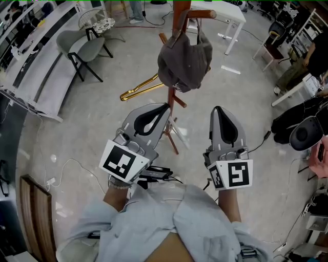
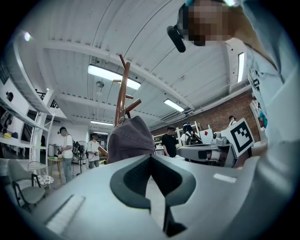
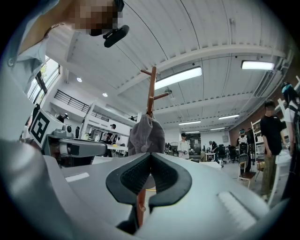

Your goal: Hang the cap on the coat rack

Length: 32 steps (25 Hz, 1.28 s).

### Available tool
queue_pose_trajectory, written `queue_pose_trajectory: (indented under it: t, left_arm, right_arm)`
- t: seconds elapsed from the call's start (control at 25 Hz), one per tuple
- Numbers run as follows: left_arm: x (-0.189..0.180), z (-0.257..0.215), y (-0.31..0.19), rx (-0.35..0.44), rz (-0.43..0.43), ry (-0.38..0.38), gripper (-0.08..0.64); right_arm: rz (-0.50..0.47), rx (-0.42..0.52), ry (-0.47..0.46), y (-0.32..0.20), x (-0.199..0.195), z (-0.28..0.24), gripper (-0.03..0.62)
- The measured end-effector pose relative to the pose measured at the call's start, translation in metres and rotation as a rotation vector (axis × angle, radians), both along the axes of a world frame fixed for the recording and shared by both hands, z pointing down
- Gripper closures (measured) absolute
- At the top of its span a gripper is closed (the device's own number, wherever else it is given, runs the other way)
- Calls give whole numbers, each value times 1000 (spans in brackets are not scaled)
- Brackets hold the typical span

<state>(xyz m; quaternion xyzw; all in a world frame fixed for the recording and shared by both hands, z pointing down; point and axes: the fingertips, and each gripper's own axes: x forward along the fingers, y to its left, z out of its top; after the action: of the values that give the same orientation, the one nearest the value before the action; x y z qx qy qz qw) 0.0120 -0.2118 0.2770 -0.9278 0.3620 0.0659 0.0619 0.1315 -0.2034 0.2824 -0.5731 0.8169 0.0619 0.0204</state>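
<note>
On upper peg of rack [image 1: 180, 14]: grey cap [image 1: 184, 64] hanging, crown sagging against pole. Nothing touching cap. Left gripper [image 1: 166, 106] below cap, just beside lower pole, jaws pressed together, nothing between them. Right gripper [image 1: 218, 109] beside it, well apart from cap, jaws likewise together and empty. Both gripper views look up at cap on rack, beyond jaw tips. Floor around: gold rods [image 1: 141, 88] left of pole, grey chair [image 1: 84, 48] farther left.
</note>
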Motion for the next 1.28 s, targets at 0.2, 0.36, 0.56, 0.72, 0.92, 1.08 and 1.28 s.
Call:
queue_pose_trajectory:
  t: [0.2, 0.36, 0.56, 0.72, 0.92, 1.08, 1.28]
  left_arm:
    - [2, 3, 0, -9, -1, -4, 557]
    - [1, 5, -1, -18, -7, -10, 557]
    - [2, 6, -1, -16, -11, -6, 557]
    - [4, 4, -1, -15, -6, -4, 557]
    - [5, 7, -1, -35, 2, -10, 557]
    - [5, 7, -2, -23, -4, 0, 557]
    - [4, 6, -1, -23, -5, 2, 557]
  right_arm:
    - [-4, -4, 11, 1, -1, 0, 586]
    - [0, -7, 20, 1, -1, 2, 586]
    - [-3, -13, 24, -1, -1, 4, 586]
    - [-7, -21, 22, -1, -2, 5, 586]
    - [-6, -25, 25, -2, -2, 7, 586]
    - [-4, -30, 25, -2, -1, 8, 586]
    - [-4, -34, 28, -1, -2, 8, 586]
